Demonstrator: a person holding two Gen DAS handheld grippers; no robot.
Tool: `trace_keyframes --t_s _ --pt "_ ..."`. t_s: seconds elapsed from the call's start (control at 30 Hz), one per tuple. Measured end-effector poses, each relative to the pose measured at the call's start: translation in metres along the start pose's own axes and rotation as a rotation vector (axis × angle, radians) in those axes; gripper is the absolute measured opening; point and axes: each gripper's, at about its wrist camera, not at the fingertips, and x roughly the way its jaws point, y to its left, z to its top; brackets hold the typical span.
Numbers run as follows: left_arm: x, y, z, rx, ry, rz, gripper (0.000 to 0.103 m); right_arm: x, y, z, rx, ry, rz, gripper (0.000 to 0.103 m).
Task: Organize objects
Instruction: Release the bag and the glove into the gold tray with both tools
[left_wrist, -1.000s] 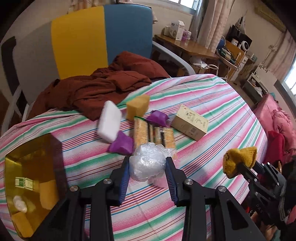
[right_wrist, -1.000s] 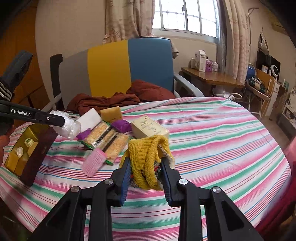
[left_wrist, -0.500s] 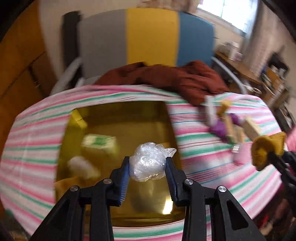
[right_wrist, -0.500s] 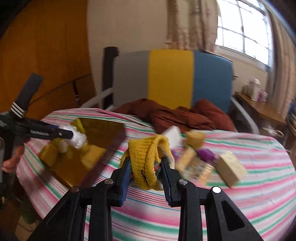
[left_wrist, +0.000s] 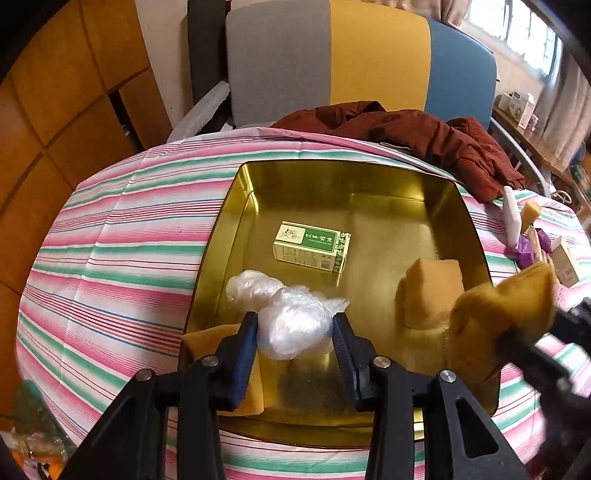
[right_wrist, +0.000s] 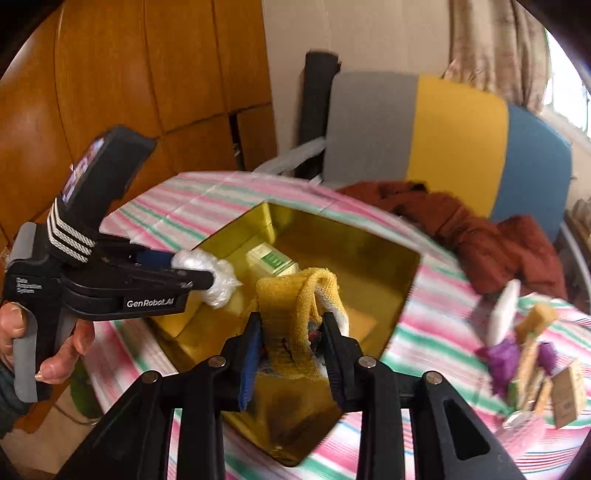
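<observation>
Your left gripper (left_wrist: 295, 332) has its jaws clamped on a crumpled clear plastic bag (left_wrist: 291, 328), held over the near edge of the gold tray (left_wrist: 229, 206). Your right gripper (right_wrist: 291, 336) squeezes a yellow knit cloth (right_wrist: 291, 317) above the tray's near corner. Inside the tray lie a second plastic wad (left_wrist: 251, 288), a tan sponge (left_wrist: 432, 288) and, farther in, a green-and-white box (left_wrist: 312, 246). Beyond the tray, at the surface's far edge, sits a maroon garment (left_wrist: 417, 129).

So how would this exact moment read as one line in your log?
left gripper: shut on plastic wad, over gold tray | right gripper: shut on yellow sock, over tray | both unreleased
</observation>
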Motion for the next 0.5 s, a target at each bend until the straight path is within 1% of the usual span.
trace_keyframes --t_s 0.03,0.1,0.13,0.17,0.2,0.23,0.3,0.37,0.47,0.5 --pt "0.000 -0.001 0.000 -0.001 0.000 -0.001 0.043 0.005 0.001 -0.001 0.004 0.010 0.005 0.033" --pt "0.000 -0.001 -0.001 -0.004 0.001 -0.005 0.046 0.012 0.002 -0.002 0.005 0.029 0.012 0.040" --pt "0.000 -0.001 -0.002 -0.005 -0.002 -0.001 0.048 0.014 0.002 -0.002 0.007 0.025 0.015 0.041" --pt "-0.001 -0.001 -0.002 -0.005 -0.003 -0.002 0.050 0.013 0.003 -0.002 0.004 0.017 0.012 0.044" --pt "-0.001 -0.001 -0.002 -0.010 -0.003 -0.008 0.059 0.013 0.005 -0.002 -0.002 0.015 0.010 0.048" --pt "-0.002 0.000 -0.002 -0.019 -0.005 -0.011 0.066 0.012 0.008 -0.003 -0.015 0.014 0.001 0.048" --pt "-0.005 0.002 -0.002 -0.031 -0.023 0.003 0.067 0.011 0.011 -0.003 -0.036 0.010 -0.027 0.048" --pt "-0.009 0.002 -0.002 -0.029 -0.032 0.013 0.069 0.005 0.009 -0.006 -0.025 -0.001 -0.035 0.048" --pt "-0.017 -0.001 0.000 -0.036 -0.055 0.014 0.076 -0.015 -0.004 -0.017 0.025 -0.030 -0.066 0.048" --pt "-0.019 -0.003 0.001 -0.039 -0.064 0.008 0.080 -0.022 -0.012 -0.023 0.048 -0.039 -0.079 0.048"
